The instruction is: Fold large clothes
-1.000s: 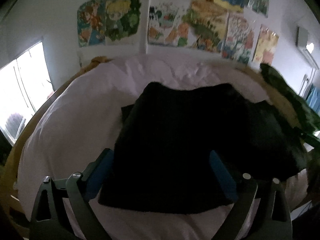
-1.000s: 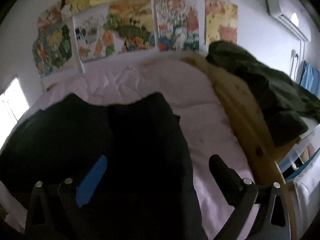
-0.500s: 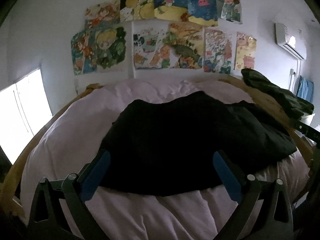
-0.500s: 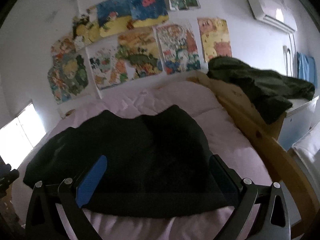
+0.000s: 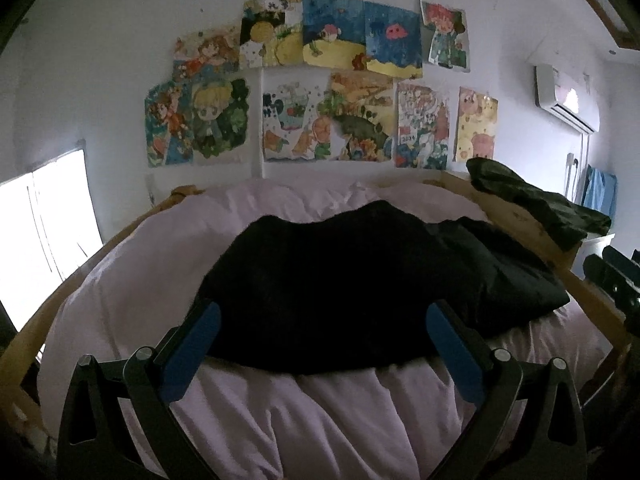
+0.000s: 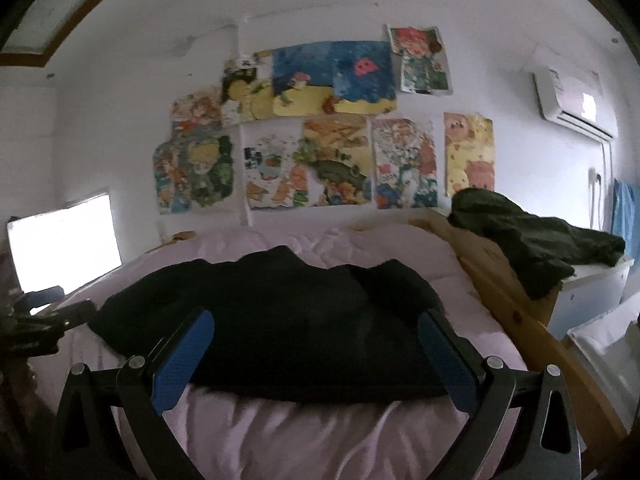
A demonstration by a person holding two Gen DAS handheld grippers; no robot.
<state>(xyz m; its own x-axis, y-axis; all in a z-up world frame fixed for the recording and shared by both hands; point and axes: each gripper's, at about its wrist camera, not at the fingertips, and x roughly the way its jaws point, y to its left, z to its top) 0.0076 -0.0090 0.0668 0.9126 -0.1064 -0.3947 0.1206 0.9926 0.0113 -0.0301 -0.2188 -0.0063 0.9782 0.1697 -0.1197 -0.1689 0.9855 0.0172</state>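
Note:
A folded black garment (image 5: pixel 344 280) lies flat on the pale pink bed cover (image 5: pixel 320 412); it also shows in the right wrist view (image 6: pixel 288 320). My left gripper (image 5: pixel 324 320) is open and empty, held above the near edge of the garment, apart from it. My right gripper (image 6: pixel 316 328) is open and empty too, held back from the garment's near edge. The left gripper's body shows at the left edge of the right wrist view (image 6: pixel 36 320). The right gripper's body shows at the right edge of the left wrist view (image 5: pixel 616 280).
A dark green garment (image 6: pixel 532 240) lies heaped on a white cabinet (image 6: pixel 592 292) beyond the wooden bed rail (image 6: pixel 520 320) at the right. Drawings (image 5: pixel 320 92) cover the back wall. A bright window (image 5: pixel 44 232) is at the left. An air conditioner (image 5: pixel 568 100) hangs at upper right.
Both grippers have pulled back and up from the black garment, which now lies farther away. Both stay open and empty. The garment has not moved.

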